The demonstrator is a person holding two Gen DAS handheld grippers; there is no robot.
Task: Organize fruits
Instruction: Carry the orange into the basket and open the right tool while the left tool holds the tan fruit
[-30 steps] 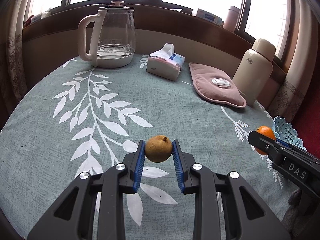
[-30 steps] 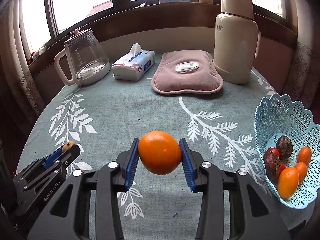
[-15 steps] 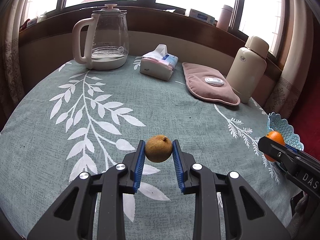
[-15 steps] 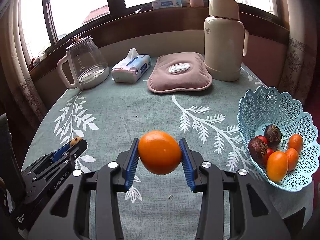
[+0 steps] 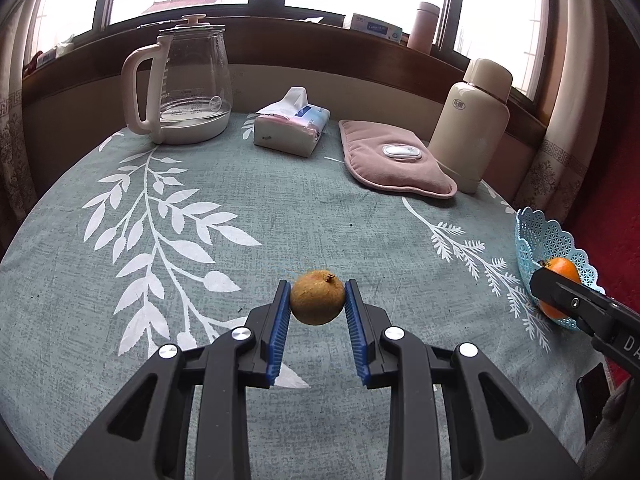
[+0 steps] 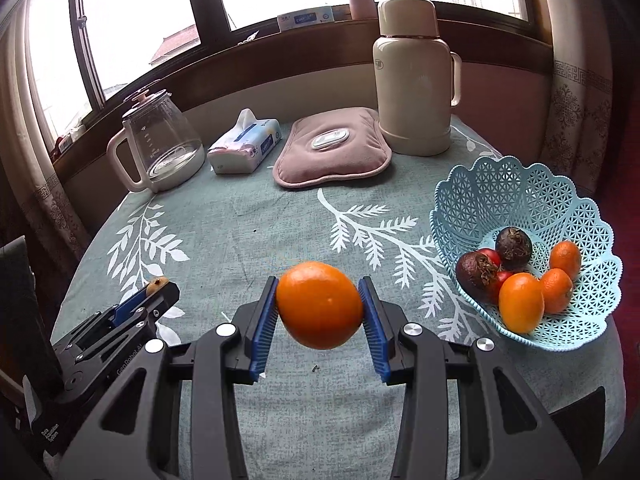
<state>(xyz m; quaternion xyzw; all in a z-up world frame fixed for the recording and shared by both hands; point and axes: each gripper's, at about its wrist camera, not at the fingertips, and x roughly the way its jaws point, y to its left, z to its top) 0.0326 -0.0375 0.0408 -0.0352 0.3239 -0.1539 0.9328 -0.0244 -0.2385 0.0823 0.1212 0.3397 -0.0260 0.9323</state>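
A small brown round fruit [image 5: 317,297] sits between the blue pads of my left gripper [image 5: 317,300], which is shut on it above the tablecloth. My right gripper [image 6: 320,306] is shut on a large orange [image 6: 319,305], held in the air left of the light blue lattice basket [image 6: 516,188]. The basket holds several oranges [image 6: 521,302], two dark fruits [image 6: 513,243] and something red. In the left wrist view the basket [image 5: 538,236] is at the far right, with the right gripper [image 5: 560,294] and its orange [image 5: 562,270] in front of it. The left gripper [image 6: 154,290] shows at the lower left of the right wrist view.
On the round table with a grey-green leaf-print cloth [image 5: 200,220] stand a glass kettle [image 5: 188,80], a tissue pack [image 5: 292,122], a pink heating pad [image 5: 394,164] and a cream thermos [image 5: 476,124] along the back. A wooden window sill runs behind them.
The right gripper has carried its orange to the right, closer to the basket, which now fills more of its view. The left gripper still holds the brown fruit and has rolled slightly.
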